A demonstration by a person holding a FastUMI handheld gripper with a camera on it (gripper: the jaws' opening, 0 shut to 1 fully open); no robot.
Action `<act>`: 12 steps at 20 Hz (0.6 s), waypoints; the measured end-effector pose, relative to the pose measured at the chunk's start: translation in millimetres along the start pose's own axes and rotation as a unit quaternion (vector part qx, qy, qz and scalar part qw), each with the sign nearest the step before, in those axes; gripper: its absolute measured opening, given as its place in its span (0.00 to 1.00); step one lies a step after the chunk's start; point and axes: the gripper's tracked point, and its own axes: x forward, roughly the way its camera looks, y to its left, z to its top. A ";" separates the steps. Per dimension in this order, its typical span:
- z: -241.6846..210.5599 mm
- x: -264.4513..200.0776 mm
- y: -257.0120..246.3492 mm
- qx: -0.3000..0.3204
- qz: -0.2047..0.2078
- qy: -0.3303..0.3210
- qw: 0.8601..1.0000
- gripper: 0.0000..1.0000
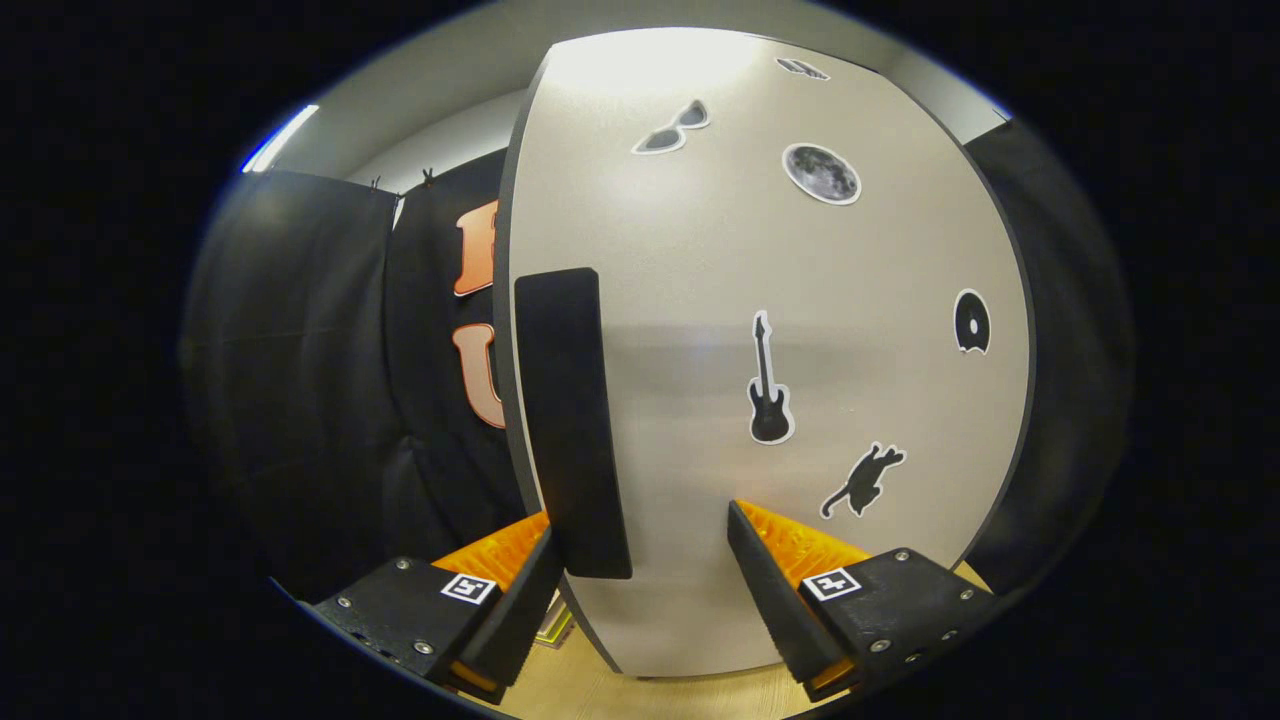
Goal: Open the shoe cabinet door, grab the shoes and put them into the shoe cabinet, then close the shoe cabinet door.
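Gripper fingers spread apart, gripping nothing, right up against cabinet door, black handle just ahead btwn them.

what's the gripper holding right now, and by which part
Nothing is held. The gripper is open, its fingers straddling the cabinet door's left edge, near the black handle, without pressing on it.

Your door hides cabinet interior; topmost sticker too warped to identify; handle covers door's left strip; fingers' contact with handle unclear.
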 end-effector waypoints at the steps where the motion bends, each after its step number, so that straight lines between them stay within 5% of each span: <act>1: -0.2 0.3 0.1 0.001 -0.003 0.000 1.000 0.96; 12: -1.6 2.5 0.0 -0.006 -0.012 -0.003 1.000 0.96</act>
